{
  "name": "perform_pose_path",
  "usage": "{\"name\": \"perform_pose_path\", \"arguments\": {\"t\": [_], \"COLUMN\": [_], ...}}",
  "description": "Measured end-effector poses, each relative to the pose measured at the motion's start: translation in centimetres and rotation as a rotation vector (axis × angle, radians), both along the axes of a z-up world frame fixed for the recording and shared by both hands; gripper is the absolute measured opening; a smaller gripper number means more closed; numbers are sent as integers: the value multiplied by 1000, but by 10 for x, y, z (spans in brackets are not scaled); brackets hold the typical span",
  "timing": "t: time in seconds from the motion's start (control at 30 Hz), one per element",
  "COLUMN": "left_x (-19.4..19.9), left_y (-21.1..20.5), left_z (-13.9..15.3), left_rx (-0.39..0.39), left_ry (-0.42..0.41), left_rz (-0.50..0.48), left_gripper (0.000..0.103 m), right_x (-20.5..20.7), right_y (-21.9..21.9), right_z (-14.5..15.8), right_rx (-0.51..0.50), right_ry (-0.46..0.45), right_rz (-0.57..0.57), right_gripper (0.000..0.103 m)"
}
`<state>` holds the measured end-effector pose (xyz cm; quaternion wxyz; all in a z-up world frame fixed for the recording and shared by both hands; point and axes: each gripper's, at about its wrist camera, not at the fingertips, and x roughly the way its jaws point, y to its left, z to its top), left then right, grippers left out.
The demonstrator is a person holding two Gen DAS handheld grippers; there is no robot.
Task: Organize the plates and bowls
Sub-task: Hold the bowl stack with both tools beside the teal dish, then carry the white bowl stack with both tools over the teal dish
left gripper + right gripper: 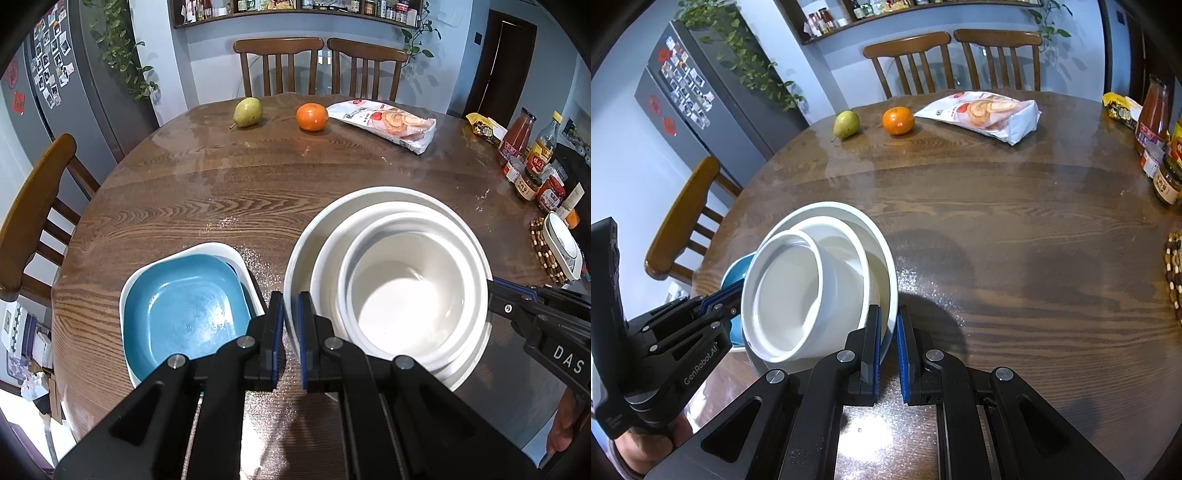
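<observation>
Three white bowls sit nested: a large outer bowl (pixel 369 192) (pixel 849 210), a middle bowl (pixel 328 258) and a small inner bowl (pixel 406 295) (pixel 786 295). My left gripper (pixel 291 306) (pixel 740 288) is shut on the outer bowl's left rim. At the opposite rim my right gripper (pixel 888 317) (pixel 493 286) is shut on the same bowl. A dark shadow lies on the wood to the stack's right. Left of the stack, a blue square plate (pixel 184 306) (pixel 737 269) lies inside a white square dish (pixel 221 247).
On the round wooden table (pixel 258 177) at the far side are a pear (pixel 247 112), an orange (pixel 312 116) and a snack bag (pixel 388 123). Sauce bottles and jars (pixel 532 158) and a white dish on a beaded trivet (pixel 561 243) line the right edge. Chairs stand around.
</observation>
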<state>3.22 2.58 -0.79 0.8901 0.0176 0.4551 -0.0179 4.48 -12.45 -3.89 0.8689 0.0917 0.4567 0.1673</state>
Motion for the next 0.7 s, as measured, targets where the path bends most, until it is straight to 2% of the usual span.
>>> {"name": "perform_pose_path", "arguments": {"t": [0.7], "left_x": [-2], "left_y": [-2], "left_z": [8], "left_rx": [5], "left_ry": [-31], "left_rz": [2], "left_gripper": [3], "right_x": [-3], "right_y": [-2], "right_z": [9], "right_rx": [3], "right_ry": [-23], "right_rz": [-4], "right_gripper": [12]}}
